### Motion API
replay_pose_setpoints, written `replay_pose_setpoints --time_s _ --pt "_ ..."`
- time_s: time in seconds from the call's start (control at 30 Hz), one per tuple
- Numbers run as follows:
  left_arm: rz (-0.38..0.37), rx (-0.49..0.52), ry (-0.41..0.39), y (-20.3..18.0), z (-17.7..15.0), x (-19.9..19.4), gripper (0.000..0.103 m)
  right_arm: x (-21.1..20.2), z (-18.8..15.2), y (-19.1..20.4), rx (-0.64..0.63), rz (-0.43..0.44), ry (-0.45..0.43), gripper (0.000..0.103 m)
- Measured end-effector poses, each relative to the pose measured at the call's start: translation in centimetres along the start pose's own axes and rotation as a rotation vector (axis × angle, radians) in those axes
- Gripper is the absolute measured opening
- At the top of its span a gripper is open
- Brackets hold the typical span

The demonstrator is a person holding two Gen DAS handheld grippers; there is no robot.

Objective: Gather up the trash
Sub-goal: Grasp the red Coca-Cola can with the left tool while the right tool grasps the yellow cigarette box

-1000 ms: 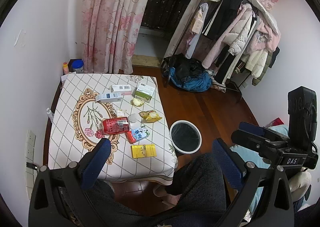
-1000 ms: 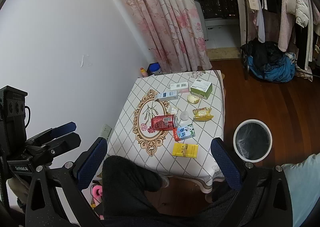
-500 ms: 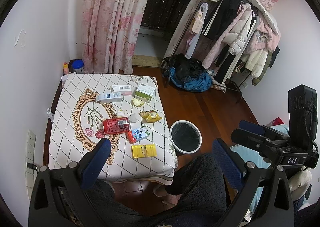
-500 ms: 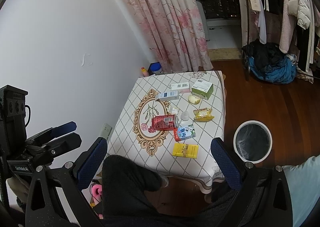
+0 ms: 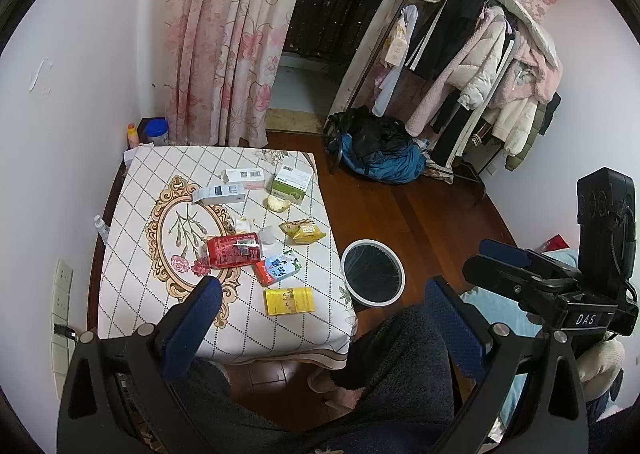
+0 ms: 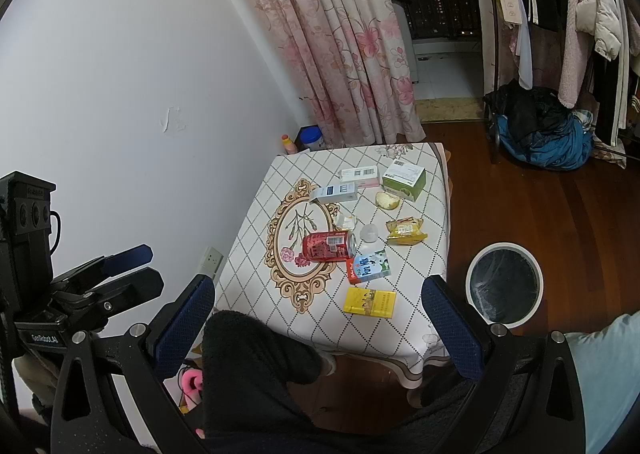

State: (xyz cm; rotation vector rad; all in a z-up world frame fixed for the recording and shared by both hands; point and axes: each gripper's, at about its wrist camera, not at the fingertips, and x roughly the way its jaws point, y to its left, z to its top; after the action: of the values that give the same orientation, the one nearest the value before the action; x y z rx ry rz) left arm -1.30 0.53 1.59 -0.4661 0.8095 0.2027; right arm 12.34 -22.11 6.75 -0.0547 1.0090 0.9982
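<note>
Both the left gripper (image 5: 320, 310) and right gripper (image 6: 320, 306) are hanging spread wide and empty above the person's lap, while the trash (red can (image 6: 329, 246), yellow box (image 6: 370, 303), milk carton (image 6: 367, 266)) is lying toward the table's (image 6: 256, 286) near right edge, the bin (image 6: 505, 288) standing just beside it.

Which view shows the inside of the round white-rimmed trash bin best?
Right wrist: the round white-rimmed trash bin sits larger, its dark liner's creases visible. Left wrist shows the bin smaller, interior just black.
</note>
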Motion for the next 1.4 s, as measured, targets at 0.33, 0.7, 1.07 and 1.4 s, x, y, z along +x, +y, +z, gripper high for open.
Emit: replay_pose_setpoints --time_s 0.33,0.7,1.07,1.4 --pt "0.118 -0.007 -0.011 1.0 -0.2 1.3 0.103 0.3 0.4 -0.1 0.017 -0.003 -0.015 0.103" --pt "0.563 -0.104 0.162 10.0 -6.4 16.6 0.103 16.4 -2.5 -4.9 -0.105 -0.123 0.289 0.103" --pt "0.565 -0.208 0.449 15.8 -13.7 28.4 0.103 37.4 -9.2 -7.1 -0.538 -0.152 0.69 0.087" --pt "0.524 -0.221 0.494 16.6 -14.8 31.0 0.103 41.9 -11.4 -5.7 -0.699 -0.112 0.78 0.092"
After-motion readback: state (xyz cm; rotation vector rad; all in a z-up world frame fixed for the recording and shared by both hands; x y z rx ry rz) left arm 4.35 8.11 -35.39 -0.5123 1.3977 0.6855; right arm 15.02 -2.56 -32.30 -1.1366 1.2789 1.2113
